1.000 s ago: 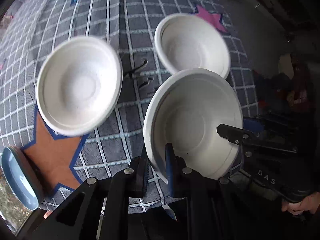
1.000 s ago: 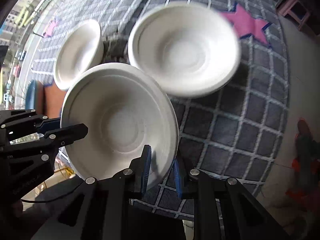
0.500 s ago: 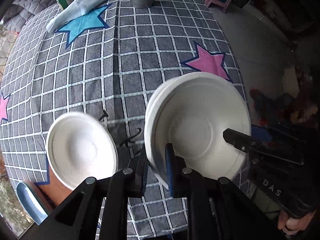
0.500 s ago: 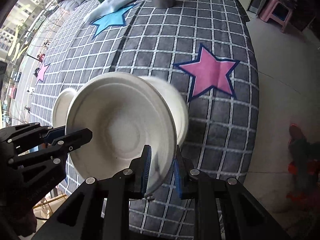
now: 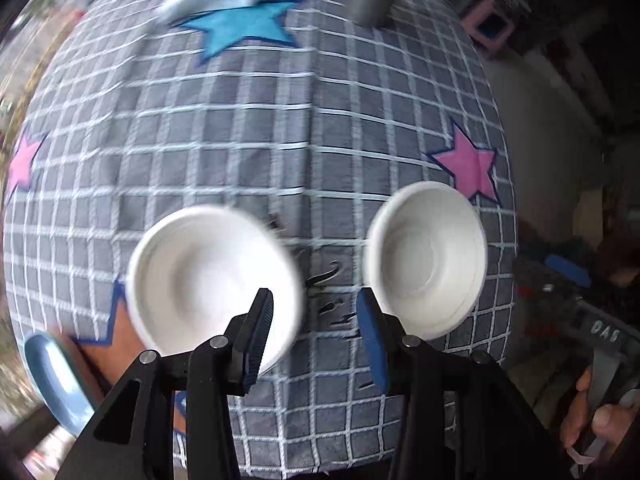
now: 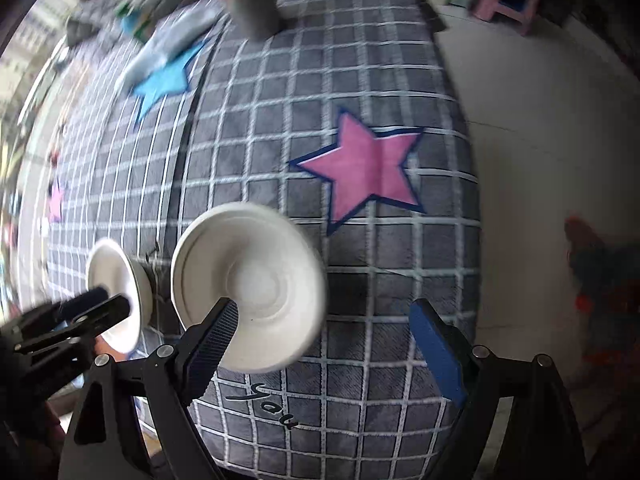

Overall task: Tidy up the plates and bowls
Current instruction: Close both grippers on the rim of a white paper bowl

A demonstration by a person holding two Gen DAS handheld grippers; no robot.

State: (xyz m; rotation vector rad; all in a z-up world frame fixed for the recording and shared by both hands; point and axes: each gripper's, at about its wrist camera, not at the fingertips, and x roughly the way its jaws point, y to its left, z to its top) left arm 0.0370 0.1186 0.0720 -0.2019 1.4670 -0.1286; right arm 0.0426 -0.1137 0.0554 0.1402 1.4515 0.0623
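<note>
White bowls are sitting near the checked cloth's (image 5: 240, 128) front edge: one bowl (image 5: 208, 284) left, a nested stack (image 5: 428, 260) right near its right edge. Left gripper (image 5: 316, 332) and right gripper (image 6: 324, 344) have just been opening, jaws apart, nothing between them.

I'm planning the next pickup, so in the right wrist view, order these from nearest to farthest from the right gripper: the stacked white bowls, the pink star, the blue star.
From the right gripper:
1. Stacked white bowls, just ahead of its left finger.
2. Pink star, farther up, mid-cloth.
3. Blue star, far upper left.
</note>
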